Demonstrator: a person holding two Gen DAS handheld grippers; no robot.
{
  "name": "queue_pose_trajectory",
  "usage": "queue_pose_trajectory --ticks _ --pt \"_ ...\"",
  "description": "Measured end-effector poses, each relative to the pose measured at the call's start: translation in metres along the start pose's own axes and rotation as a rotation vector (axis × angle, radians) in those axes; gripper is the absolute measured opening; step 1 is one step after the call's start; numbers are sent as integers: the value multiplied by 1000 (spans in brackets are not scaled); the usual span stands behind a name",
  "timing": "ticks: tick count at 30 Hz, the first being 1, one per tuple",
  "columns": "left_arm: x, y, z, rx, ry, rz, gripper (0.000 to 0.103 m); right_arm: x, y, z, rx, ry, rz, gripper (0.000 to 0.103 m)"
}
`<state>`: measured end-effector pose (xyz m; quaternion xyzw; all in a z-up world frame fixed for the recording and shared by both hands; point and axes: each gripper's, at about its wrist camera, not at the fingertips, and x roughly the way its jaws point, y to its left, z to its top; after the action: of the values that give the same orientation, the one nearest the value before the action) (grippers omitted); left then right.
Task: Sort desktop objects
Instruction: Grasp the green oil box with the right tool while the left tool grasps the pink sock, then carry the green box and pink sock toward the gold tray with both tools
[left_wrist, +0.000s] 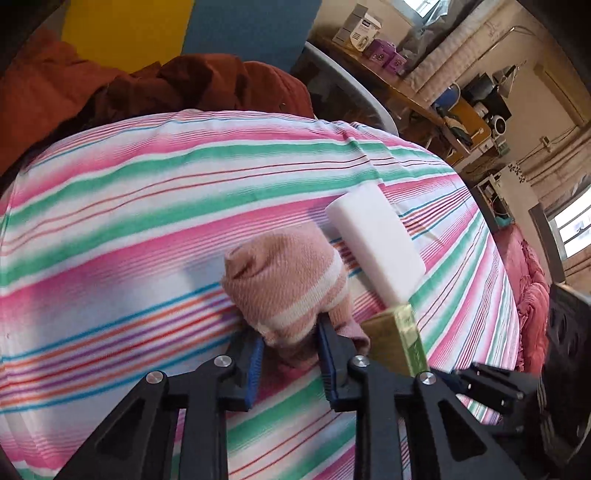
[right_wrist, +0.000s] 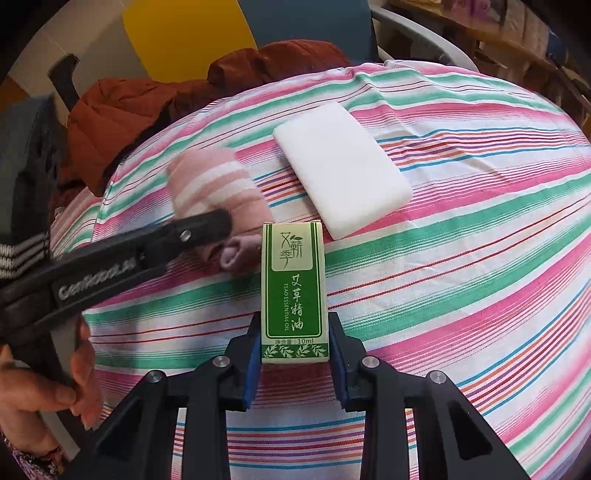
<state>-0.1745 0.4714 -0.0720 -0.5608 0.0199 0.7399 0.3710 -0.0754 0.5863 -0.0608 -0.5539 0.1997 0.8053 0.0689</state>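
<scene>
A rolled pink sock with white stripes (left_wrist: 284, 280) lies on the striped cloth (left_wrist: 129, 206). My left gripper (left_wrist: 291, 339) is shut on the sock's near end; it also shows in the right wrist view (right_wrist: 218, 225) with the sock (right_wrist: 218, 184). My right gripper (right_wrist: 293, 332) is shut on a green and cream essential oil box (right_wrist: 293, 291), which lies flat, pointing away. The box (left_wrist: 399, 339) also shows in the left wrist view, just right of the sock. A white foam block (right_wrist: 341, 177) lies beyond both; it also shows in the left wrist view (left_wrist: 376, 243).
A rust-red jacket (right_wrist: 147, 107) is heaped at the far edge of the cloth-covered surface. A grey chair arm (right_wrist: 413, 33) stands behind it. A wooden table (left_wrist: 399, 81) with boxes is at the far right.
</scene>
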Motion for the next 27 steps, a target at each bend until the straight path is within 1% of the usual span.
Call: queue_pose_trajectory --ticks 7,11,14,18,20,23,27 --pt "-31 35 -43 -91 -51 -21 23 2 3 1 -3 -6 -3 32" --pt "-45 43 -69 -120 -81 -22 23 1 5 0 -7 -15 -9 32" --pt "-61 49 -93 -146 -94 -25 22 0 8 -3 -6 -14 20 31" --pt "-77 62 -125 -224 -101 -77 22 1 18 -11 -13 -1 62 31" --pt "-85 64 -141 -236 -109 -81 22 1 29 -17 -49 8 67 31" --pt "-95 65 -160 -224 -111 -82 22 2 46 -26 -104 15 54 32" --pt "-110 70 -185 -222 -113 -93 22 2 62 -43 -130 19 48 32"
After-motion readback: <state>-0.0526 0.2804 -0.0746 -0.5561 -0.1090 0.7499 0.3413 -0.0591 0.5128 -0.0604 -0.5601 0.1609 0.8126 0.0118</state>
